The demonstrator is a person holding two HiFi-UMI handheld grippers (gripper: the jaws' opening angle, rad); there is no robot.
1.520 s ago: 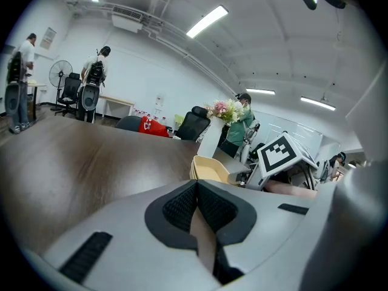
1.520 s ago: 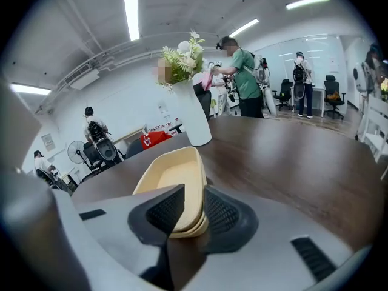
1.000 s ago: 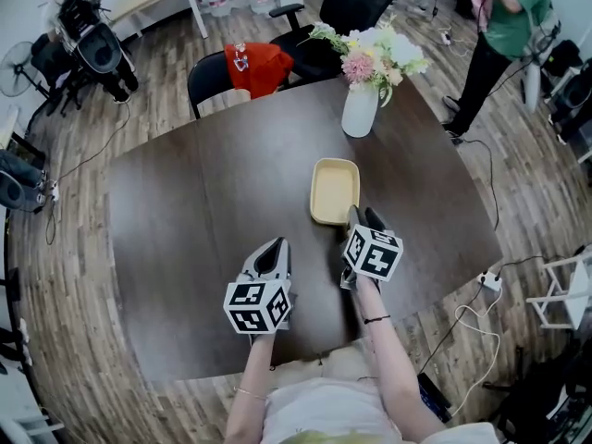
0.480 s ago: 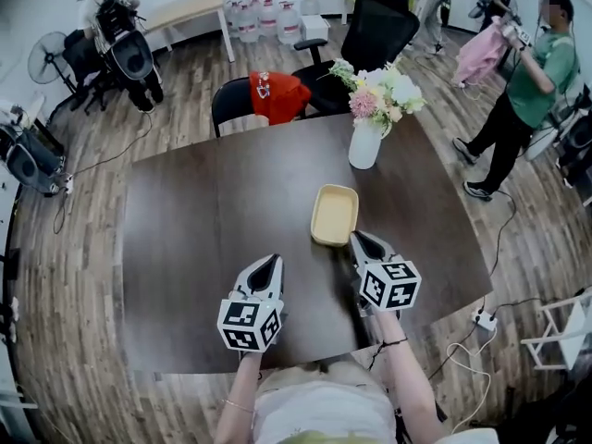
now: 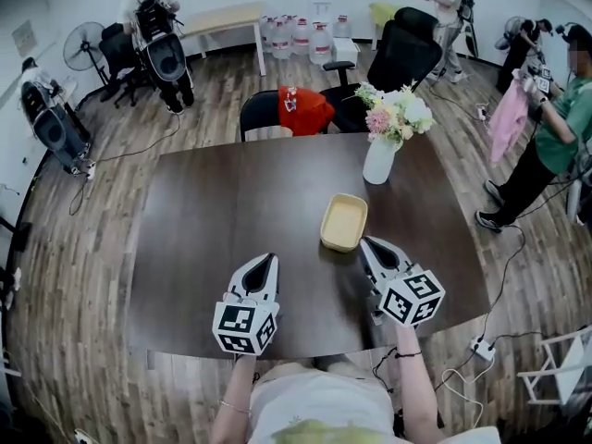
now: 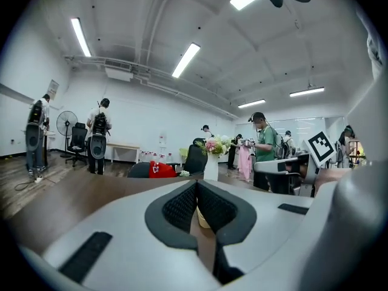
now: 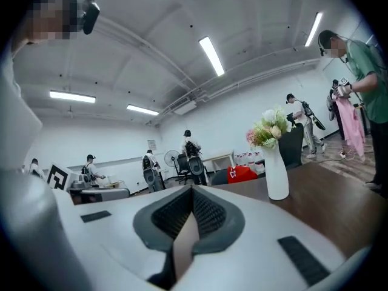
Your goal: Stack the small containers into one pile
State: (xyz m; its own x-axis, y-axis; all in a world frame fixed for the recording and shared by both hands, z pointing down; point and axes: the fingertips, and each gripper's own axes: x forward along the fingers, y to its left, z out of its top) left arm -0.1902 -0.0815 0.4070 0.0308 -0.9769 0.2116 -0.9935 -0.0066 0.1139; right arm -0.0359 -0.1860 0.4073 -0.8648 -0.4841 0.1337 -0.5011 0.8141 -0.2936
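A pale yellow rectangular container point(image 5: 344, 222) lies on the dark table point(image 5: 231, 211), right of its middle. My right gripper point(image 5: 367, 242) hovers just near of the container's near right corner, apart from it. Its jaws have just been closing and are shut with nothing between them, as the right gripper view point(image 7: 192, 190) also shows. My left gripper point(image 5: 265, 259) hangs to the left at about the same distance, shut and empty. In the left gripper view point(image 6: 196, 183) a sliver of the container point(image 6: 202, 219) shows below the meeting tips.
A white vase of flowers point(image 5: 381, 158) stands just beyond the container, also seen in the right gripper view as the vase point(image 7: 277, 176). A chair with a red cloth point(image 5: 301, 111) sits at the table's far edge. People stand around the room.
Both grippers have risen and drawn back from the container toward me. The right gripper's jaws, open beside the container's near edge a second ago, are now together.
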